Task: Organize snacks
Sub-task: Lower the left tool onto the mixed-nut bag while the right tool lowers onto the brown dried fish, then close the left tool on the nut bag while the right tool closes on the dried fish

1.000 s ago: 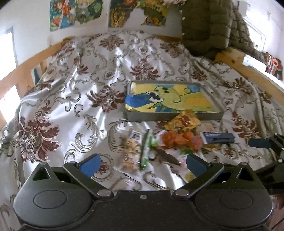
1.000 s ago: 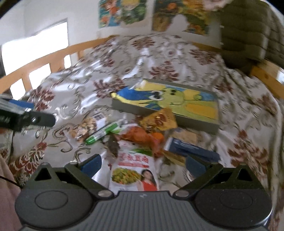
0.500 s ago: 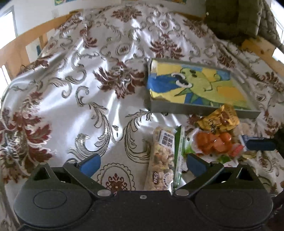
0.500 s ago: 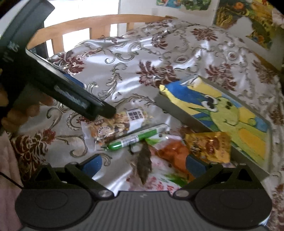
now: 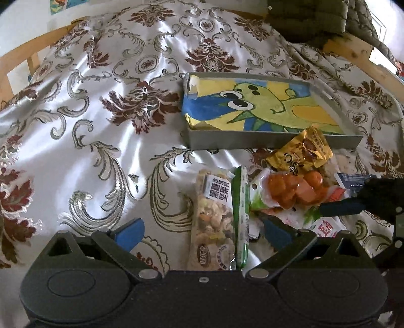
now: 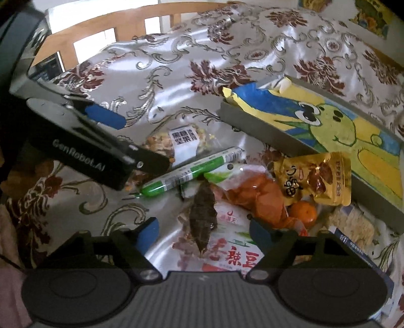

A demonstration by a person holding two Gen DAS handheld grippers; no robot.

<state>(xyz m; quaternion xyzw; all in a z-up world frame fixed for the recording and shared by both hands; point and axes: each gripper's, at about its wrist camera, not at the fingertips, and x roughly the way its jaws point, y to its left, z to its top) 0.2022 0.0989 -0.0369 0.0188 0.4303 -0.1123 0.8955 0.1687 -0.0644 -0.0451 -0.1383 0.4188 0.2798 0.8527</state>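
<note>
Snack packets lie in a pile on the bedspread in front of a grey tray (image 5: 252, 142) (image 6: 265, 137) lined with a cartoon picture. My left gripper (image 5: 203, 232) is open and low over a clear nut pack (image 5: 214, 222) (image 6: 184, 140), which lies between its fingers untouched beside a green stick (image 5: 241, 214) (image 6: 186, 174). My right gripper (image 6: 205, 233) is closing around a dark brown packet (image 6: 203, 217) lying on a large white and red bag (image 6: 232, 254); the pads stand apart from it. In the left wrist view one right finger (image 5: 341, 208) reaches in from the right.
A yellow packet (image 5: 303, 151) (image 6: 315, 179), an orange snack bag (image 5: 290, 191) (image 6: 260, 199) and a blue box (image 6: 353, 242) crowd the tray's near wall. A wooden bed rail (image 6: 106, 22) runs behind. A dark jacket (image 5: 315, 20) lies at the far right.
Both grippers came down closer to the snack pile. The left one now straddles the nut pack. The right one swung left over the brown packet and its jaws narrowed.
</note>
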